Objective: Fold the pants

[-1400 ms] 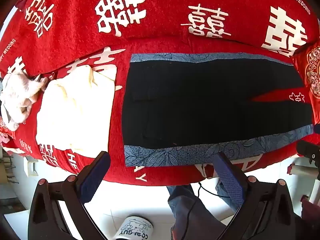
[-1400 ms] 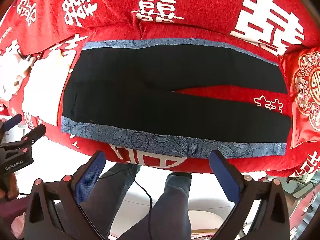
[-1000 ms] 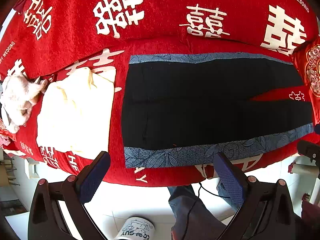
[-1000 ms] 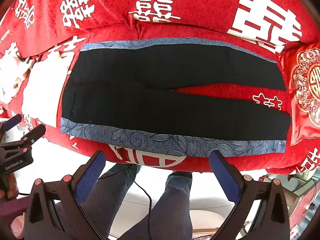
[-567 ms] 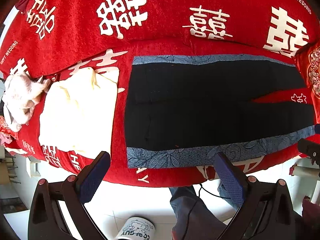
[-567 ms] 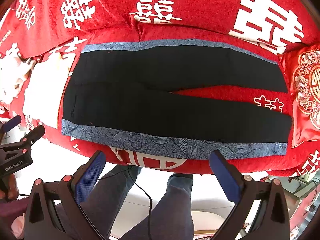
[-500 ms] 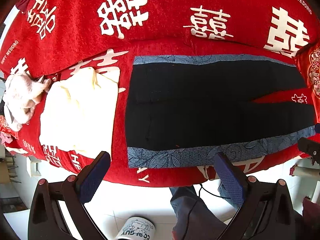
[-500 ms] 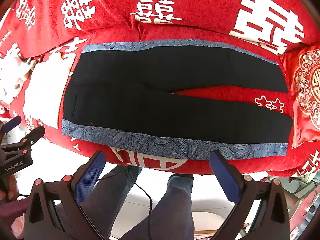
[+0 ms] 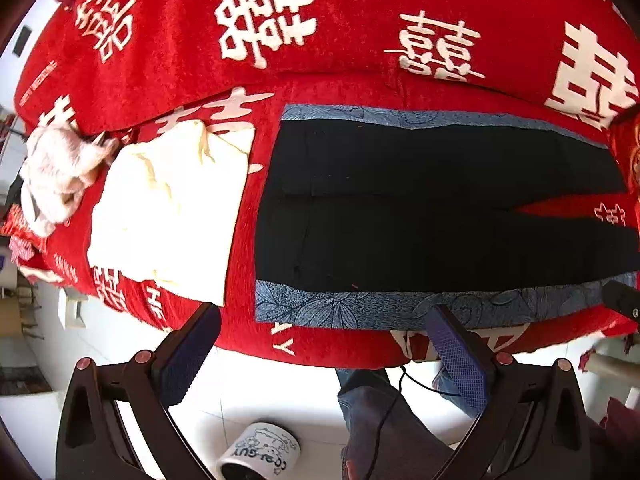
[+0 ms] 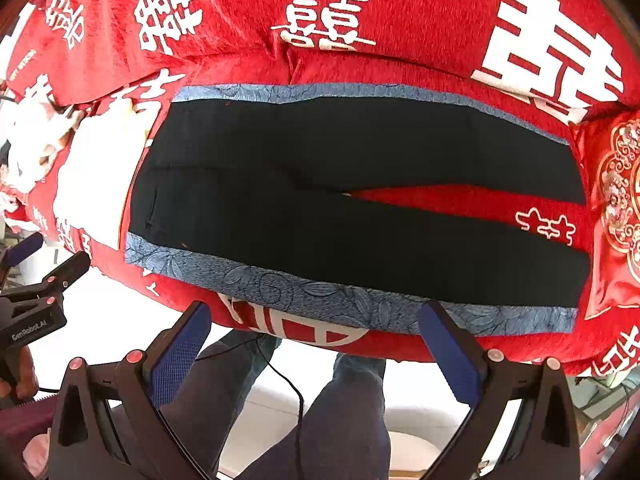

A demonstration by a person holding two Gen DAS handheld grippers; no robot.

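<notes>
Black pants [image 9: 420, 216] with blue patterned side stripes lie flat and spread out on a red sofa, waist to the left and legs to the right; they also show in the right wrist view [image 10: 320, 208]. The two legs part in a narrow V near the right end. My left gripper [image 9: 324, 332] is open and empty, hovering off the sofa's front edge near the near blue stripe [image 9: 360, 308]. My right gripper [image 10: 312, 332] is open and empty, just off the front edge below the near leg. The left gripper also shows at the left of the right wrist view [image 10: 36, 280].
A folded cream garment [image 9: 172, 208] lies left of the pants, with a crumpled white cloth [image 9: 56, 172] beyond it. A red embroidered cushion [image 10: 616, 200] sits at the right end. A white mug [image 9: 260, 456] stands on the floor. The person's legs [image 10: 344, 412] are below.
Both views shifted very slightly; the pants have not moved and both grippers stay open.
</notes>
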